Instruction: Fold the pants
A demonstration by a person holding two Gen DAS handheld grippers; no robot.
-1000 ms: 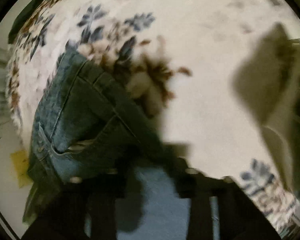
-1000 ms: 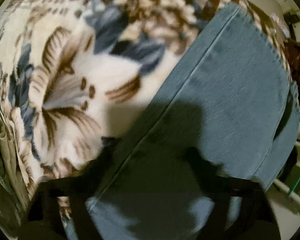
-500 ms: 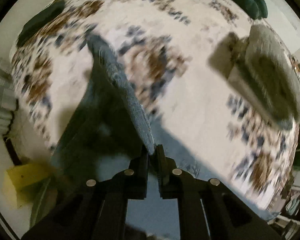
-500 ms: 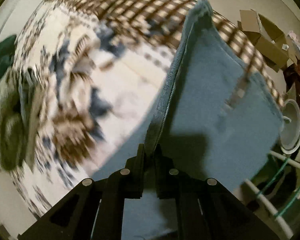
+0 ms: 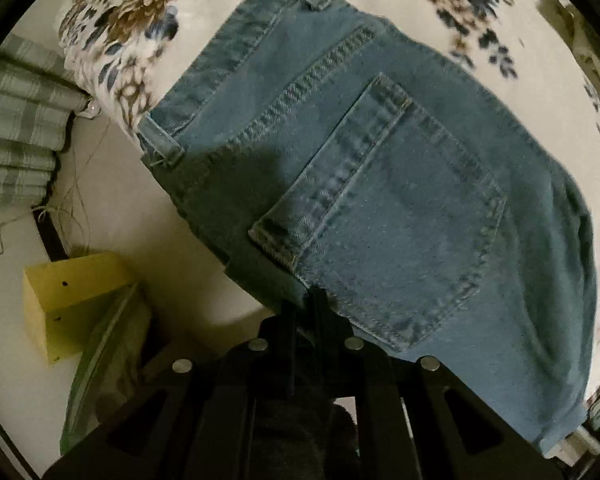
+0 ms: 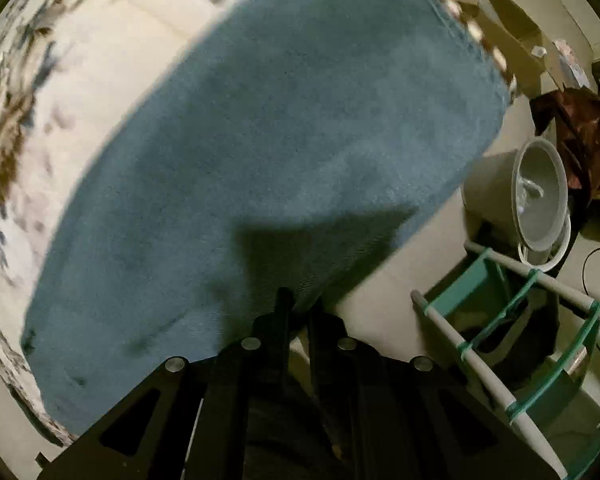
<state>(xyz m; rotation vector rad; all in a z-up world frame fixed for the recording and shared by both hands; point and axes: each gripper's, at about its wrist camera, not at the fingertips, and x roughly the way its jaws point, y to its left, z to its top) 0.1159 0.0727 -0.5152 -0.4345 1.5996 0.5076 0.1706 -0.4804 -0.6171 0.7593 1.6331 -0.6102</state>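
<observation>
Evidently mid-fold: both tongs — left tongs (image 5: 302, 300), right tongs (image 6: 298, 300) — pinched the blue denim pants (image 5: 380, 184) at six o'clock, spread over the floral-print bed (image 5: 116, 36); next, probably lay the edge down and release.

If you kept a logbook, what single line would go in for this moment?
step: folding jeans | left gripper: shut on jeans | right gripper: shut on jeans | surface: floral blanket

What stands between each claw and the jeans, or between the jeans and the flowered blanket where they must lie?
Nothing visible does. The left claw is shut on the jeans at the edge near the back pocket, and the right claw grips another edge. Denim lies directly on the flowered blanket.
</observation>
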